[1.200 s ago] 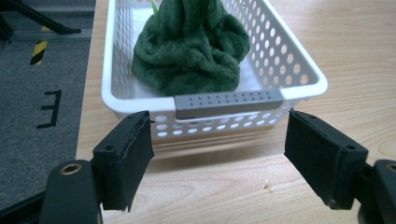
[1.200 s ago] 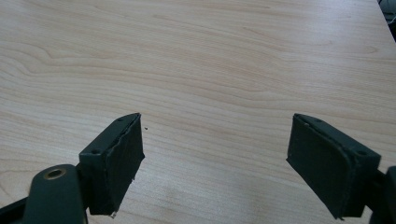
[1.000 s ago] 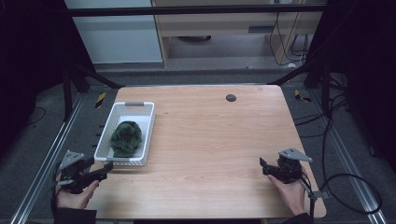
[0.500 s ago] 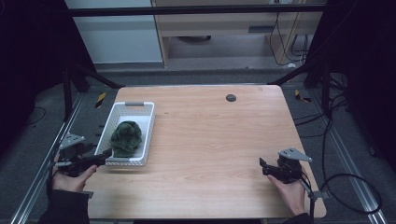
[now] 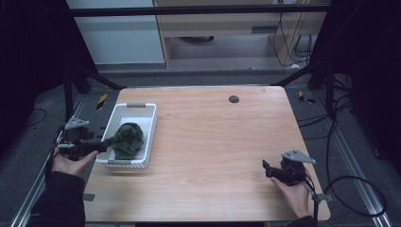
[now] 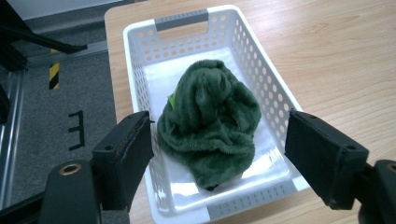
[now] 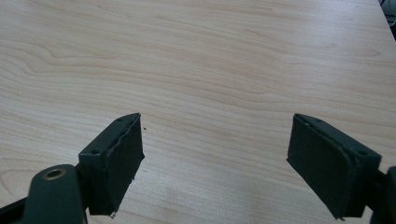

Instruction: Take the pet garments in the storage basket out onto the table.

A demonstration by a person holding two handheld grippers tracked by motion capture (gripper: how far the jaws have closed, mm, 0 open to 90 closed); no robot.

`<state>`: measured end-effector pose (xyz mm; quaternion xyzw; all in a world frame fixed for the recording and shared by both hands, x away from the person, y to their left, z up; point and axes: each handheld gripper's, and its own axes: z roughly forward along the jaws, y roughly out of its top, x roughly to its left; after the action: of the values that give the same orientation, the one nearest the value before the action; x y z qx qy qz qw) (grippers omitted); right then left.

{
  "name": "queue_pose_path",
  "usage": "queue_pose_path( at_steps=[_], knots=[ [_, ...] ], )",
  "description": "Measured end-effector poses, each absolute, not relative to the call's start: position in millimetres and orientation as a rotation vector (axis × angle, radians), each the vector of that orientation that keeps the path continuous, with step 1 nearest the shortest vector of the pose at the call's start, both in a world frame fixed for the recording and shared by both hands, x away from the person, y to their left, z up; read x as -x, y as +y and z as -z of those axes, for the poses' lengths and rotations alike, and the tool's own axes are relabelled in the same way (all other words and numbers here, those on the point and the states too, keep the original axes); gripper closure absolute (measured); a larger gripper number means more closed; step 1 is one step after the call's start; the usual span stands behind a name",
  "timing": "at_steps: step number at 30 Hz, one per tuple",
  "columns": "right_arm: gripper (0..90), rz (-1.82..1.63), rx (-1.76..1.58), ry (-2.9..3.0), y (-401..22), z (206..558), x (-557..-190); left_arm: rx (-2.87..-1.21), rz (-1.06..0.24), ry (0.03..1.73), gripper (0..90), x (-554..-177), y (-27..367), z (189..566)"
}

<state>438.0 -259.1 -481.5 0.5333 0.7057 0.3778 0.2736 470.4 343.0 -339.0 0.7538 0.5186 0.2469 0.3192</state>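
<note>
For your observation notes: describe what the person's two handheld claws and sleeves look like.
Both the left claw and right claw are black, each with two flat rectangular jaws, a brass-coloured rivet near the base and a grey three-cornered plate on top. A black cable trails from the right one. The left sleeve is dark.

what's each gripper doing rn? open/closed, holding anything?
Left gripper: open, holding nothing, jaws astride the green plush cloth in the white basket.
Right gripper: open, holding nothing, over the wooden table.
</note>
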Motion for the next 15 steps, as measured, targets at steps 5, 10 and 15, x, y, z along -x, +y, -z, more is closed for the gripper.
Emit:
queue_pose_path(
  at_steps=[5,10,15],
  knots=[
    [17.9,-1.013,-1.432,1.901,-259,482,-439,-2.006,-0.655,1.342,22.2,-480,337,333],
    [17.8,-1.012,-1.433,1.905,-259,482,-439,-2.054,-0.653,1.342,22.2,-492,331,330],
    [17.8,-1.014,-1.432,1.905,-259,482,-439,-2.079,-0.646,1.35,22.2,-502,329,327]
  ],
)
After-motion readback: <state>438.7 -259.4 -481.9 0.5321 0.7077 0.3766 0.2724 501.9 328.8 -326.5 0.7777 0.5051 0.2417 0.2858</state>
